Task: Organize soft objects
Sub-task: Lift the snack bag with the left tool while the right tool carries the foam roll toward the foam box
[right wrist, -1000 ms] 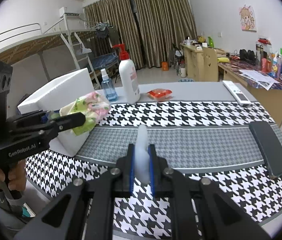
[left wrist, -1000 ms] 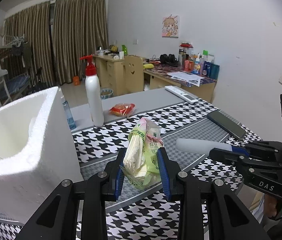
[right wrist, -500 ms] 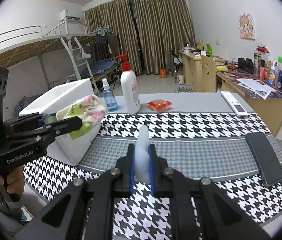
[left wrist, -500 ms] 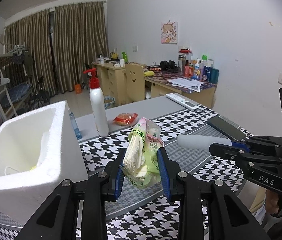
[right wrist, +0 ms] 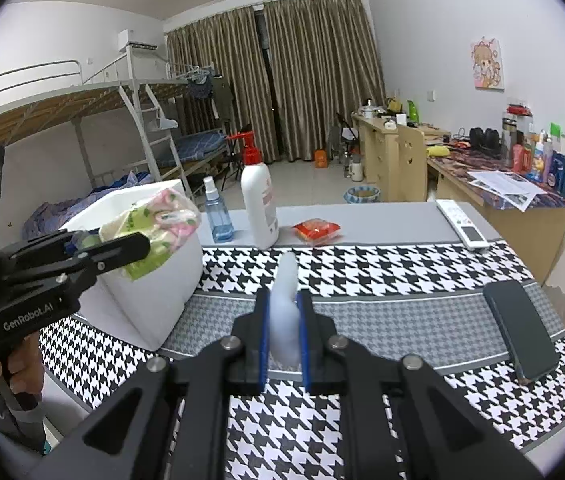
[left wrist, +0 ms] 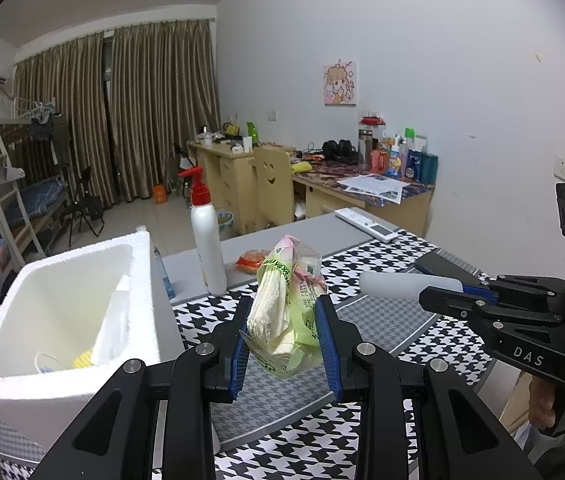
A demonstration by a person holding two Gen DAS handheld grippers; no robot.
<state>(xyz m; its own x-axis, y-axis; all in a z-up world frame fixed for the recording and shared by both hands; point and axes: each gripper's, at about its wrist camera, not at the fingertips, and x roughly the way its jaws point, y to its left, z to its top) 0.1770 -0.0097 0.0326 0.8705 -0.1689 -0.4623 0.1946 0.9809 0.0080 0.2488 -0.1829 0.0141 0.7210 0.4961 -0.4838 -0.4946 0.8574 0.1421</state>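
Note:
My left gripper (left wrist: 284,344) is shut on a green and pink tissue pack (left wrist: 288,304), held in the air to the right of the white foam box (left wrist: 14,368). The pack also shows in the right wrist view (right wrist: 154,226), by the box's rim (right wrist: 138,192). My right gripper (right wrist: 284,320) is shut on a soft white foam piece (right wrist: 286,308), above the houndstooth table; it shows in the left wrist view (left wrist: 402,285) too. The box holds white paper and a yellow item (left wrist: 82,358).
A white pump bottle (right wrist: 258,204), a blue spray bottle (right wrist: 216,216), a red snack pack (right wrist: 316,230), a remote (right wrist: 462,224) and a dark phone (right wrist: 520,330) are on the table. Desks, a chair and a bunk bed stand behind.
Both grippers have risen with their loads. The left gripper with the tissue pack has moved closer to the foam box, whose inside now shows more.

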